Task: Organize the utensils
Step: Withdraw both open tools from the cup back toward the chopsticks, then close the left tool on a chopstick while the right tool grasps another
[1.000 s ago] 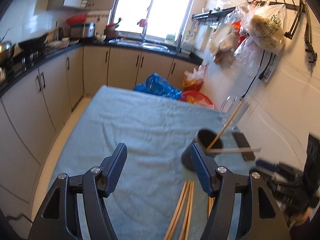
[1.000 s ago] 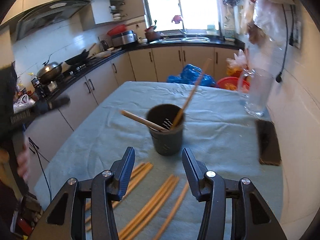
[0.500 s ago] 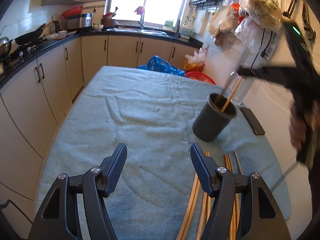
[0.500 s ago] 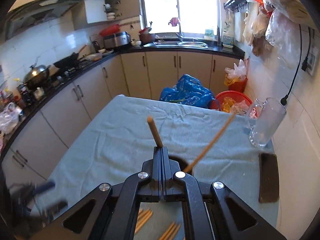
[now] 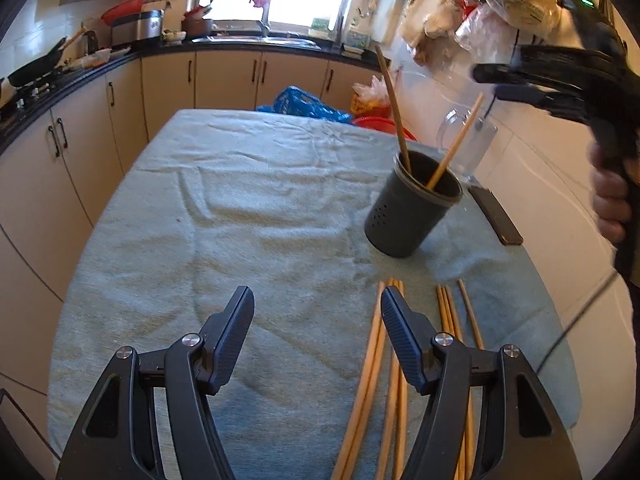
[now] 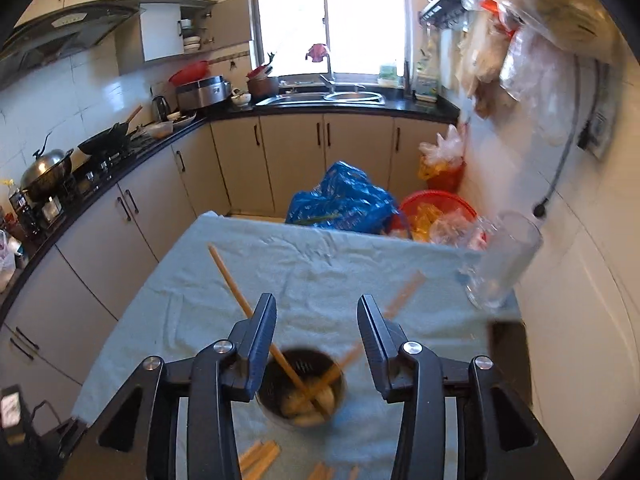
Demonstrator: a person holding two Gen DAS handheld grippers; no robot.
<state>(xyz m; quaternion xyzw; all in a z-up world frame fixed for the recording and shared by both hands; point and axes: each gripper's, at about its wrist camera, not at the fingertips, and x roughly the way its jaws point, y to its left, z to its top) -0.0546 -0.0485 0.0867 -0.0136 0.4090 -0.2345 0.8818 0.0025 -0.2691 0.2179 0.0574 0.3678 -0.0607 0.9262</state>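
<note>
Loose chopsticks [image 5: 390, 364] lie on the tabletop [image 5: 248, 216] at six o'clock of the holder [image 5: 412, 208]: light, stiff, slippery; pinch mid-length. Left gripper [image 5: 316, 316] fingers wide, empty. Right gripper [image 6: 316, 316], just opening, holds nothing.
</note>
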